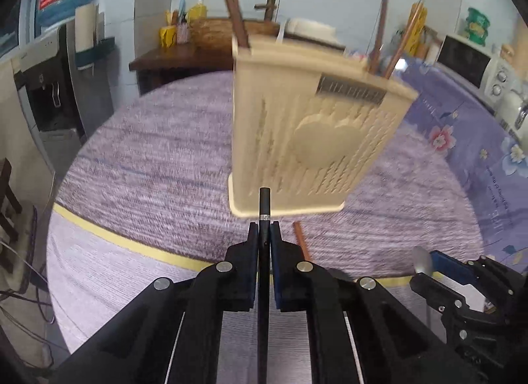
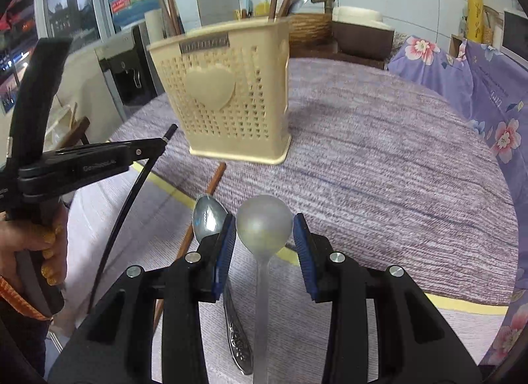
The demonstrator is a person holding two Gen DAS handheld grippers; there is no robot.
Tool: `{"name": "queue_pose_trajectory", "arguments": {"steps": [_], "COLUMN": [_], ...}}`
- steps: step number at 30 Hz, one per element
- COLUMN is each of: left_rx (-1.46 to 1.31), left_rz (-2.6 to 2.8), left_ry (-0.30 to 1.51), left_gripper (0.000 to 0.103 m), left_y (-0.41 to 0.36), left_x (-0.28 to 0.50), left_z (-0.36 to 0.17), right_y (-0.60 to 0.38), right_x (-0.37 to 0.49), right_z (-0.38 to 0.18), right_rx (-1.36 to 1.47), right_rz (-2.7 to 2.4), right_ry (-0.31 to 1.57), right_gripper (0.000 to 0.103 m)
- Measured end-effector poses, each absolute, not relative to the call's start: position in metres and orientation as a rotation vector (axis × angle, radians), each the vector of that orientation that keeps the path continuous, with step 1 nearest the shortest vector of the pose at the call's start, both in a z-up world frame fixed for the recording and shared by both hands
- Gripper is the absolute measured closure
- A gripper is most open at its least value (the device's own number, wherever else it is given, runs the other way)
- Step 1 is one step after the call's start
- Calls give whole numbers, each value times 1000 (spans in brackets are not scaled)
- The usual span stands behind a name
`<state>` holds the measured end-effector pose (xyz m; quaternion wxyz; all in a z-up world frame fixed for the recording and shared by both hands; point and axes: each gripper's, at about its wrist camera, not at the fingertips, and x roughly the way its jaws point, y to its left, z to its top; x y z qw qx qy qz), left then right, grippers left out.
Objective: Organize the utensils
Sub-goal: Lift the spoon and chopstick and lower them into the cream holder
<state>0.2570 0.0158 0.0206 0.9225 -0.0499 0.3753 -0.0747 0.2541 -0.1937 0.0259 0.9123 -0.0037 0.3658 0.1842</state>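
Observation:
A cream perforated utensil holder (image 1: 310, 133) stands on the purple table and shows in the right wrist view too (image 2: 227, 96); brown chopsticks (image 1: 231, 1) and a spoon stick out of it. My left gripper (image 1: 264, 228) is shut on a black chopstick (image 1: 264, 202), just short of the holder's base; it also appears in the right wrist view (image 2: 155, 146). My right gripper (image 2: 264, 228) is open around the bowl of a grey spoon (image 2: 264, 222) that lies on the table. A shiny metal spoon (image 2: 208, 219) and a brown chopstick (image 2: 214, 179) lie beside it.
A round table with a purple woven cloth (image 2: 379, 153) and a yellow tape line (image 1: 132, 245). A floral purple cloth (image 2: 462, 87) covers the right side. A water dispenser (image 1: 49, 87), a wooden side table (image 1: 184, 53) and a microwave (image 1: 468, 60) stand behind.

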Motion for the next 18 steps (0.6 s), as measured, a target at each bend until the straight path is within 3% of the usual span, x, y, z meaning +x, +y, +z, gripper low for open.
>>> {"name": "queue_pose_trajectory", "arguments": {"steps": [8,18], "left_rx": [-112,-125], "left_rz": [-199,-205], "left_ry": [589,520], "left_gripper": [95,95], "left_y": [19,23], "left_x": [224,216], "left_z": [87,99], "right_y": [-219,-225], "right_x": [232,225], "right_z": [73,78], "right_rx": [19,38], "right_rz": [376,375], "right_ry": [640,603], "right_gripper": [66,67]}}
